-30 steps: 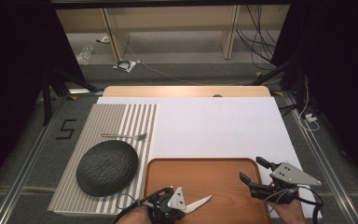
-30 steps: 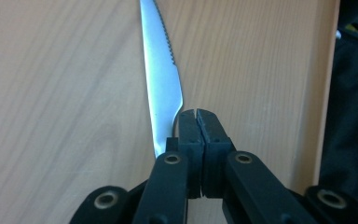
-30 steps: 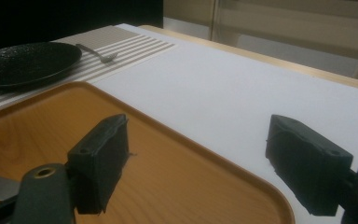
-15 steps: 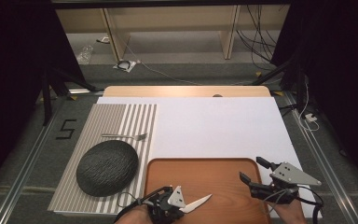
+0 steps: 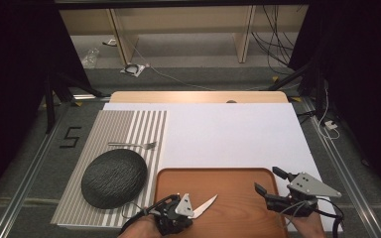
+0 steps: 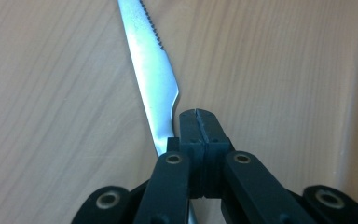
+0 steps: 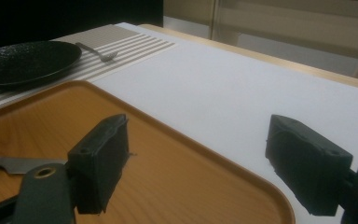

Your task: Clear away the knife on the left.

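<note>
A silver knife (image 5: 207, 204) with a serrated blade (image 6: 149, 60) points up and right over the wooden tray (image 5: 228, 181). My left gripper (image 5: 191, 210) is at the tray's near left corner. Its jaws (image 6: 198, 116) are closed tight, and the knife's handle runs in under them. My right gripper (image 5: 268, 179) hovers over the tray's right edge, open and holding nothing (image 7: 198, 135). The knife's handle end (image 7: 14, 164) lies low on the tray (image 7: 168, 177) in the right gripper view.
A dark round plate (image 5: 114, 177) sits on a striped placemat (image 5: 139, 124) left of the tray, with a fork (image 5: 134, 145) just beyond it. A white sheet (image 5: 228, 134) covers the table behind the tray. The plate (image 7: 28, 60) and fork (image 7: 98, 52) lie far left.
</note>
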`<action>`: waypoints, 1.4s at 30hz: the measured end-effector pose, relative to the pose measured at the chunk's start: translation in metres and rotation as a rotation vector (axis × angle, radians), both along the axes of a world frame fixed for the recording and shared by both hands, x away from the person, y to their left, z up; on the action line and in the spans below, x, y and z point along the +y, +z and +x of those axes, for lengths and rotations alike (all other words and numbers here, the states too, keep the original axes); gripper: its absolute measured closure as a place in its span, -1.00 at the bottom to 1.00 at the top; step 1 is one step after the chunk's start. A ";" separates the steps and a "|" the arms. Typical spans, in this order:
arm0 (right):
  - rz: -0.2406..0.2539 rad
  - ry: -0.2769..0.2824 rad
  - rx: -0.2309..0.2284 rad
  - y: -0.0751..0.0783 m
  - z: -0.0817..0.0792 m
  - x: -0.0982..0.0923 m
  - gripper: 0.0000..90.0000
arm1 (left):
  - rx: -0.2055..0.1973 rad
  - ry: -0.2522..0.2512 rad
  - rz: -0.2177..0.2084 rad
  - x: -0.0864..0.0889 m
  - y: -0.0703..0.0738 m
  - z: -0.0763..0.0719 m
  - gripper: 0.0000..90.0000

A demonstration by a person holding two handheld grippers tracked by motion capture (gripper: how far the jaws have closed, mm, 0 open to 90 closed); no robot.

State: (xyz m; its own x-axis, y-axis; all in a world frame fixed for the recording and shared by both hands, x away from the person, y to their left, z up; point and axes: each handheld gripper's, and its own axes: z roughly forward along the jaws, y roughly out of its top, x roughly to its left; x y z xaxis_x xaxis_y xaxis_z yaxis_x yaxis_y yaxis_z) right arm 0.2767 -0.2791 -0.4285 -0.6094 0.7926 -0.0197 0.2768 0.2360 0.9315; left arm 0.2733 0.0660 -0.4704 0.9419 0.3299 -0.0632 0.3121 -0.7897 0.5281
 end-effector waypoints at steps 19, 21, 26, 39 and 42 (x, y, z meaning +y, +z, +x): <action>-0.001 0.004 0.002 0.000 0.000 0.000 -0.50 | -0.057 0.076 0.026 0.016 0.000 0.010 0.99; 0.001 0.005 0.001 0.000 0.000 0.000 -0.50 | -0.062 0.084 0.028 0.018 0.000 0.010 0.99; -0.002 0.007 0.001 0.000 0.000 0.000 -0.50 | -0.071 0.099 0.036 0.021 0.000 0.011 0.99; 0.000 0.008 0.001 0.000 0.000 0.000 -0.50 | -0.092 0.153 0.064 0.034 0.001 0.014 0.99; 0.002 0.007 -0.001 0.000 0.000 0.000 -0.50 | -0.091 0.167 0.070 0.037 0.001 0.015 0.99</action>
State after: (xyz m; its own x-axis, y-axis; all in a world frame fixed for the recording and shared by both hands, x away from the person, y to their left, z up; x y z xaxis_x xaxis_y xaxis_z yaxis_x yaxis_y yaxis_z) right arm 0.2765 -0.2789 -0.4285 -0.6147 0.7886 -0.0186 0.2746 0.2360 0.9322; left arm 0.2883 0.1034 -0.4695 0.8747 0.4822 0.0488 0.3947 -0.7672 0.5055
